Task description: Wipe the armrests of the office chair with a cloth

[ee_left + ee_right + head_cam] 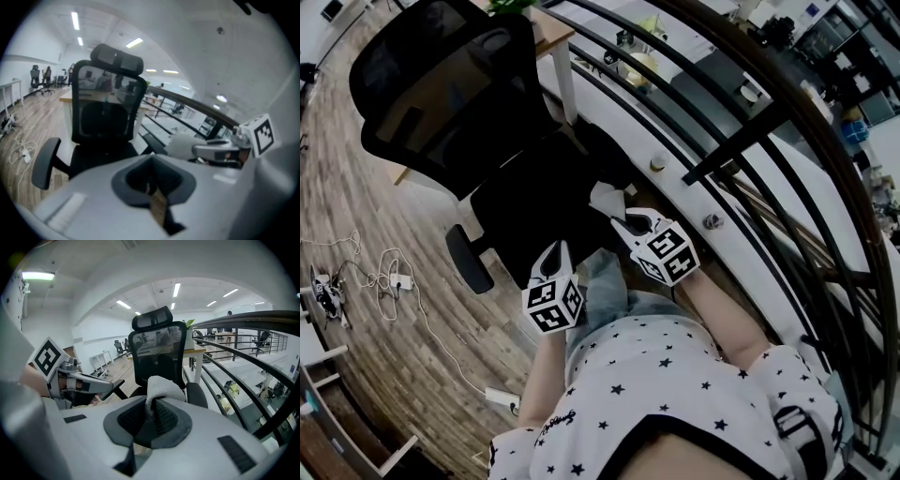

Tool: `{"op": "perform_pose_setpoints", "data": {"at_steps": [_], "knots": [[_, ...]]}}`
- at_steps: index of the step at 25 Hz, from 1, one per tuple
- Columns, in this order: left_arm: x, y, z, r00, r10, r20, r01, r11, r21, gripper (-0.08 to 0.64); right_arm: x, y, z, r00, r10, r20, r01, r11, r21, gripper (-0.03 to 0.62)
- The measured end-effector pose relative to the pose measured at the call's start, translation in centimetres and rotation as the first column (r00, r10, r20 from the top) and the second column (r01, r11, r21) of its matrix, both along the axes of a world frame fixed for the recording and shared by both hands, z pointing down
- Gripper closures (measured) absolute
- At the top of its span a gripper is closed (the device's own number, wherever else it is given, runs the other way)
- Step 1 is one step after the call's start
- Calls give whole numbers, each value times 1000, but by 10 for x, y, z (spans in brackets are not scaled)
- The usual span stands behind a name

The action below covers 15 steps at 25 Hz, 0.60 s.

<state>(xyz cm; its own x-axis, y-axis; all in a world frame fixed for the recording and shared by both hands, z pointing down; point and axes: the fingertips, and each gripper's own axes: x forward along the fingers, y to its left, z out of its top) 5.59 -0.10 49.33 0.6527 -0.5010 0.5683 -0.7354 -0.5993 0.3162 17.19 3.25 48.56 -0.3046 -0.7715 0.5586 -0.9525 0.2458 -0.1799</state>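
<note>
Cloth (161, 386) was a small white terry wad. I judged it light, soft and limp, likely to bunch and drape rather than keep a shape. It looked grippy enough not to slide out of rubber pads, and it had nothing to break. The right gripper (150, 420) had it pinched by a gathered neck between its jaws, with the loose bulk standing up past the tips. That seemed a fair hold to me, since the free wad in front was the part that would meet the plastic. A hold nearer the middle might stop it folding back under pressure.

The left gripper (152, 187) had its jaws pressed together on nothing.

Both grippers were held low in front of the person, over the front of the seat of the office chair (441, 84) and pointing towards its mesh back. The right gripper reached further forward on the side nearest the railing (741, 131). It carried the cloth in the air just beside the armrest (198, 400) on that side, and I could not tell whether the two touched. The left gripper sat closer to the body and a little lower, near the middle of the seat and well apart from the other armrest (471, 261), which stuck out over the wooden floor (356, 206).
</note>
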Motion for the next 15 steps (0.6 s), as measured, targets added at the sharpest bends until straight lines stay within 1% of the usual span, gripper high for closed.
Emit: {"op": "perform_pose_setpoints", "data": {"at_steps": [9, 15], "knots": [[11, -32, 14, 1000, -9, 17, 9, 999, -39, 554, 33, -52, 11, 1000, -1, -31, 1, 1000, -20, 561], [20, -49, 30, 1000, 0, 29, 2, 997, -75, 554, 56, -87, 25, 999, -3, -54, 1, 999, -39, 561]]}}
